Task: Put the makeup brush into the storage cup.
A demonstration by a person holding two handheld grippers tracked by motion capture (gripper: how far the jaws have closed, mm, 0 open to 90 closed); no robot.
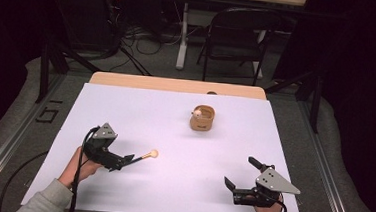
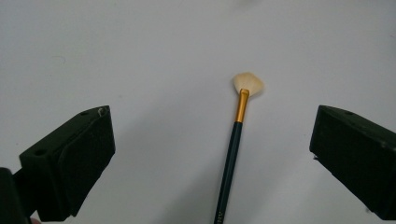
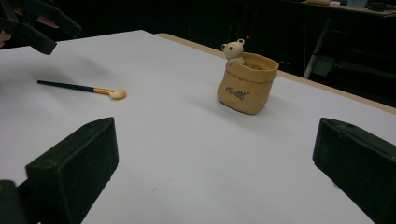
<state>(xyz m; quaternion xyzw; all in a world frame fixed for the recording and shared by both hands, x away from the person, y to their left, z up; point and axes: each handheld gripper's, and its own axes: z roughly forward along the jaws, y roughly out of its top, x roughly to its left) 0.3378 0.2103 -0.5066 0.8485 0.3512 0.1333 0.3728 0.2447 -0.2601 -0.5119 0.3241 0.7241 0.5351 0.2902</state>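
On the white table (image 1: 125, 111) there's a small makeup-style brush (image 2: 232, 154) lying flat, with a dark handle, a gold collar and a pale fan of bristles. From the high view it sits at the left-middle of the table, bristle end pointing right and a bit toward the far side. The left claw (image 1: 128, 158) is right at the handle end of it, held low over the table by the person's left hand (image 1: 79, 166). Looking along that claw's own camera, both jaws are spread wide and the brush runs up the gap between them, a little closer to the right-hand jaw, not touching either one. So it's open with nothing gripped, and the brush is just resting on the table.

Over at the near right corner, the right claw (image 1: 241, 174) is also wide open and holding nothing, well apart from the brush. Its camera looks across the table at a tan sack-shaped pot (image 3: 246, 84) with a little bear figure (image 3: 233, 51) peeking over the rim. That pot stands upright toward the far middle of the table, well away from both claws and from the brush. Beyond the table there's a folding chair (image 1: 238, 37) on the floor.
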